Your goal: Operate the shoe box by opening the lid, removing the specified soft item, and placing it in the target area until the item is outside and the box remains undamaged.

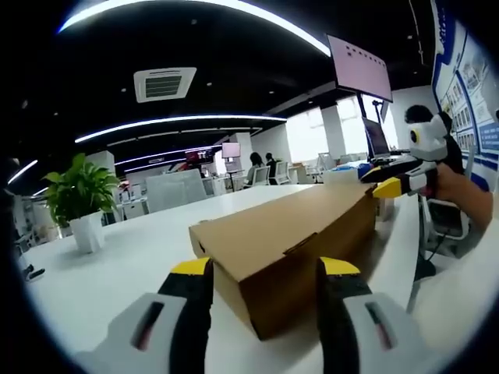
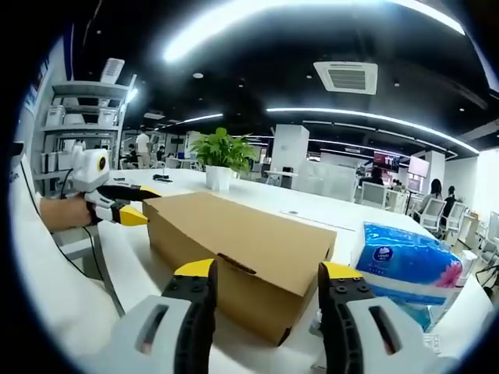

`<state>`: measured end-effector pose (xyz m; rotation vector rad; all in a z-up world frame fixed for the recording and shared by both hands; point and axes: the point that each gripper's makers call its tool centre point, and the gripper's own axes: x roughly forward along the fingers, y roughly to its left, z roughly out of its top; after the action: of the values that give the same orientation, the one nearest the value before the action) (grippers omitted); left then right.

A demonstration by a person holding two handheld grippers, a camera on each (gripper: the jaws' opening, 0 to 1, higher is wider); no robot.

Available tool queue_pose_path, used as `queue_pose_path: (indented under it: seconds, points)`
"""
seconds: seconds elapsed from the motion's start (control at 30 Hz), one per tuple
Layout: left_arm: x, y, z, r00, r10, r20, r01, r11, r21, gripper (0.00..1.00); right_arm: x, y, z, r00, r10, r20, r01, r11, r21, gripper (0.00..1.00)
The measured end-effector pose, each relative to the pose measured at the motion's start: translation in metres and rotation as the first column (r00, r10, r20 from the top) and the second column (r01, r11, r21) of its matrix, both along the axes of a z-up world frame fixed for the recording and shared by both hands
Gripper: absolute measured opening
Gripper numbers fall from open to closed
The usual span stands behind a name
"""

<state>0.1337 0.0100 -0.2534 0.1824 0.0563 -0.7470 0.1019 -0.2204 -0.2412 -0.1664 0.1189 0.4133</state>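
Open-plan office space with dark ceiling, long curved light strips and a ceiling air vent surrounds a white tabletop on which a closed brown cardboard shoe box lies, its lid down and a small tab slot showing on the near end. From the left gripper view, the left claw hangs at the box's near corner with its yellow-tipped jaws apart, one on each side of that corner, nothing between them but the box edge itself; whether they touch the cardboard cannot be told. At the far end of the box in that view, the right claw comes in from the right, held by a hand, its yellow tips just at the box's far end. From the right gripper view, the right claw's jaws stand apart before the opposite end of the shoe box, and the left claw reaches the far corner from the left. A blue and pink tissue pack lies just beside the box. A potted plant in a white pot stands further off on the tabletop, well apart from the box. People sit at desks in the background.
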Motion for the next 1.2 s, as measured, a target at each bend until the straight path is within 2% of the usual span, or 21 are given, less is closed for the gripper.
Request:
queue_pose_path:
  seconds: [0.1,0.23,0.37,0.47,0.53,0.6,0.67,0.7,0.9,1.0,1.07,1.2]
  points:
    - [0.000,-0.001,0.004,1.000,-0.017,0.003,0.017,1.000,-0.010,0.54,0.001,-0.001,0.004,1.000,0.017,-0.001,-0.017,0.998,0.054,0.52]
    - [0.005,0.001,0.007,1.000,-0.018,0.011,0.018,1.000,0.000,0.53,0.003,-0.004,0.012,1.000,0.019,0.016,-0.020,0.997,0.076,0.51]
    - [0.008,0.002,0.024,0.999,-0.034,0.019,0.035,0.998,-0.052,0.51,0.007,-0.011,0.026,0.998,0.013,0.062,-0.017,0.998,0.065,0.50]
    - [0.011,0.003,0.034,0.999,-0.037,0.027,0.039,0.995,-0.090,0.51,0.009,-0.011,0.035,0.995,0.037,0.092,-0.044,0.996,0.072,0.50]
    - [0.017,0.005,0.037,0.999,-0.034,0.039,0.037,0.996,-0.076,0.51,0.013,-0.009,0.044,0.990,0.062,0.124,-0.075,0.993,0.095,0.51]
    - [0.024,0.010,0.035,0.999,-0.014,0.040,0.015,0.999,-0.031,0.49,0.016,-0.010,0.050,0.990,0.060,0.128,-0.074,0.991,0.108,0.51]
    - [0.025,0.013,0.042,0.999,-0.013,0.032,0.015,0.998,-0.059,0.49,0.019,-0.010,0.058,0.987,0.057,0.148,-0.074,0.992,0.107,0.51]
    - [0.026,0.016,0.051,1.000,-0.012,0.029,0.015,0.994,-0.108,0.49,0.020,-0.010,0.061,0.986,0.057,0.156,-0.074,0.992,0.106,0.51]
    - [0.025,0.040,0.077,0.999,0.003,0.044,0.003,0.990,-0.142,0.49,0.027,-0.012,0.076,0.980,0.045,0.192,-0.064,0.994,0.092,0.50]
    - [0.025,0.051,0.091,0.996,0.013,0.092,0.001,0.989,-0.149,0.49,0.030,-0.012,0.079,0.977,0.051,0.206,-0.071,0.993,0.091,0.49]
    - [0.028,0.054,0.092,0.993,0.026,0.117,-0.011,0.992,-0.124,0.49,0.035,-0.011,0.078,0.974,0.070,0.214,-0.088,0.993,0.073,0.49]
    - [0.028,0.054,0.092,0.993,0.013,0.120,0.002,0.992,-0.125,0.50,0.039,-0.014,0.081,0.974,0.051,0.220,-0.070,0.994,0.079,0.49]
